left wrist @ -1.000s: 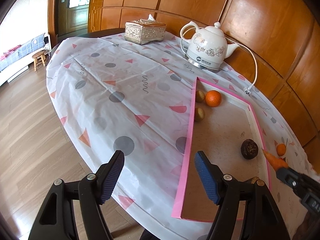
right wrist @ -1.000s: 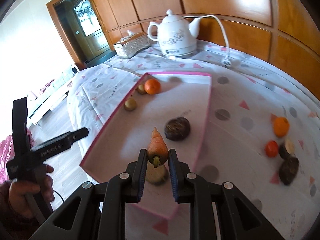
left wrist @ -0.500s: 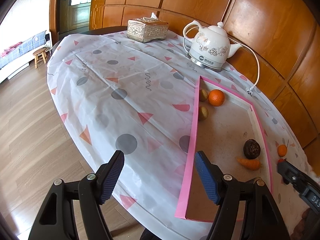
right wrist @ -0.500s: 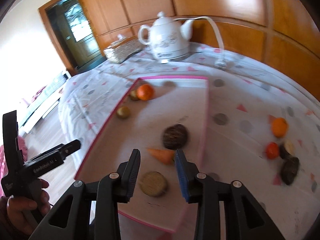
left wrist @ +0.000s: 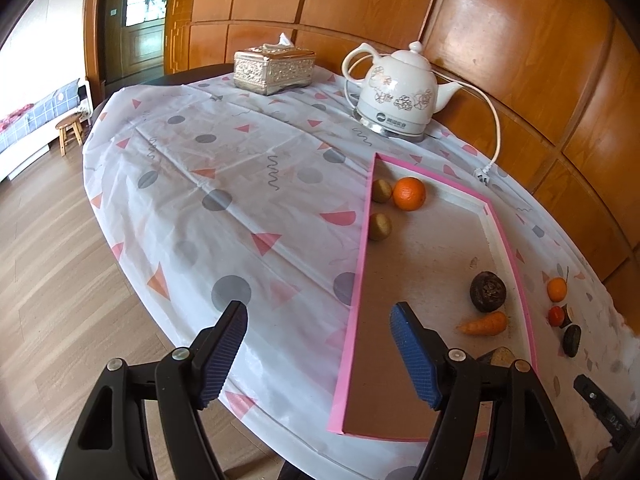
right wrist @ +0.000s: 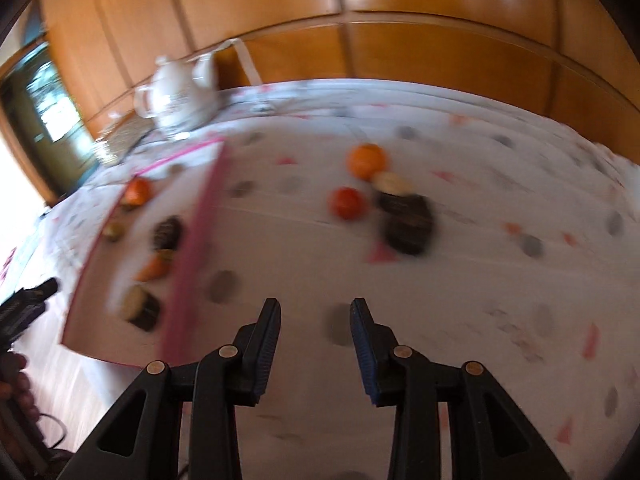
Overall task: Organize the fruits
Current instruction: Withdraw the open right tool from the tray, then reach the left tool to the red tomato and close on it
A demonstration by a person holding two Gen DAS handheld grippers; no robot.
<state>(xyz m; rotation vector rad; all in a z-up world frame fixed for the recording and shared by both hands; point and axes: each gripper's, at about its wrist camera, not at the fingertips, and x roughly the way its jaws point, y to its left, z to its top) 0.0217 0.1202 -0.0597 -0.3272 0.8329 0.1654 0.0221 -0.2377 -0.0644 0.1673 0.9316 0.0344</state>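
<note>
The left gripper hangs over the near edge of the bench, its blue-padded jaws spread wide with nothing between them, only the white plastic cloth with grey dots and pink triangles below. At about 1 o'clock from it lies the shallow pink-rimmed tray. Inside, at the far end, sit a round orange and two small brown-green kiwis, close together by the left rim. Nearer, by the right rim, a dark wrinkled round fruit sits just beyond a small orange carrot lying on its side.

The right gripper is over bare cloth right of the tray, its jaws parted and empty. The view is blurred. At 12 to 1 o'clock from it a loose cluster waits on the cloth: an orange mandarin, a small red round fruit, a pale piece and a dark blocky lump.

A white flowered electric kettle and a silver embossed tissue box stand at the far side.
</note>
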